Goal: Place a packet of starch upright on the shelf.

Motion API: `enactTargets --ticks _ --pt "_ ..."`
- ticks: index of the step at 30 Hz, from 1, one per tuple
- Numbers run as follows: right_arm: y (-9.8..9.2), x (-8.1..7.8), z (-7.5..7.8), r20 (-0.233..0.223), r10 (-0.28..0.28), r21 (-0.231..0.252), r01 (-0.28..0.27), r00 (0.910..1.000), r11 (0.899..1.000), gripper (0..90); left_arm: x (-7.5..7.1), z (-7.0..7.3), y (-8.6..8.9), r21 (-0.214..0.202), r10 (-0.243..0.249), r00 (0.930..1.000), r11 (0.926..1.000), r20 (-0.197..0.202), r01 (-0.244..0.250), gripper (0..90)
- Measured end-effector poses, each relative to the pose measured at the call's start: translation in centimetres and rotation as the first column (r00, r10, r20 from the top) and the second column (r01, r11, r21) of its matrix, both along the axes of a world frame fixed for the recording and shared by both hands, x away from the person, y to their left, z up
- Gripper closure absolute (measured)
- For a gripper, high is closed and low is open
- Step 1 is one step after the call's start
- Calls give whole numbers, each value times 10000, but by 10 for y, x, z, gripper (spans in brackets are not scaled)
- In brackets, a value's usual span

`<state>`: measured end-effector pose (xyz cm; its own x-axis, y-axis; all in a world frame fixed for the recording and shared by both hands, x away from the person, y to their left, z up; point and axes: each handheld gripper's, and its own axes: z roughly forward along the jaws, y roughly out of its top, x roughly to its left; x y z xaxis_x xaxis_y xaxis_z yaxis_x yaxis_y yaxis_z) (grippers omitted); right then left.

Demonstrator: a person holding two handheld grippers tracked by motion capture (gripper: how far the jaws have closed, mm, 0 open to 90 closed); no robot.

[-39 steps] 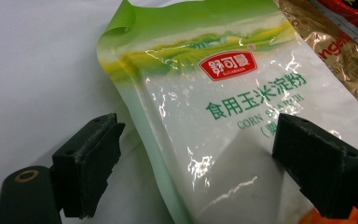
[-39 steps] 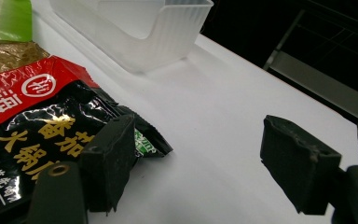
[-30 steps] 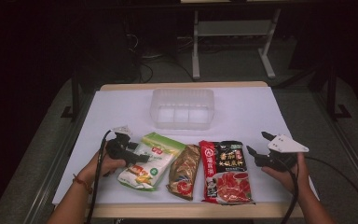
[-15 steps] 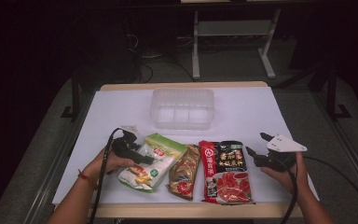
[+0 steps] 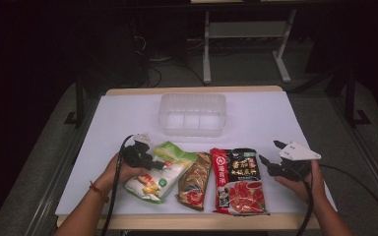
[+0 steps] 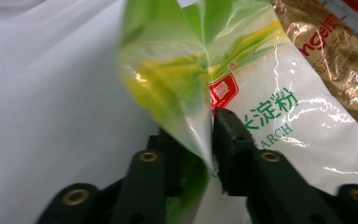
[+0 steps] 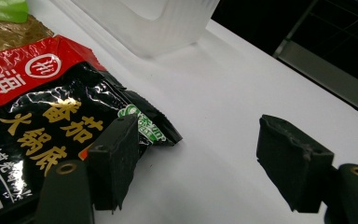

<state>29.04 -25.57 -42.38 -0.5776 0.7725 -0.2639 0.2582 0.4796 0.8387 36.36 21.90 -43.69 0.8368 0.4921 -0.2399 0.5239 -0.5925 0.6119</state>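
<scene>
The left tool [image 6: 205, 140] has just been closing and now pinches a fold of the green-and-white starch bag [image 5: 160, 169], which lies at the left end of the packet row on the desk [image 5: 128, 118]. The left gripper view shows the film bunched between the pads; the high view shows the right tool [image 5: 275, 160] standing open, empty, beside the red-and-black packet [image 5: 238, 179]. Beyond lies a clear tub [image 5: 193, 114].

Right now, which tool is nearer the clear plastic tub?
Left. The left tool, pinching the green starch bag, sits nearer the tub; the right tool waits farther right.
</scene>
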Motion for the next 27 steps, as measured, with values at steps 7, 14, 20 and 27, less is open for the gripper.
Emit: enactTargets --ticks 7,14,20,27 --pt "0 1 -1 -82 19 -86 -20 10000 10000 292 0 -1 4 -617 -213 9998 9979 11 213 811" --pt "-1 3 -3 -305 -53 -66 51 9995 10000 292 10 -7 -3 -1112 -789 9950 9912 -615 717 466" --pt "-2 4 -4 -440 -44 42 45 9990 10000 294 17 -4 -14 -785 -1594 9834 9851 -866 1528 382" --pt "-7 6 -7 -751 -70 152 82 9972 9999 296 18 -4 -31 -608 -2275 9694 9730 -918 2226 501"
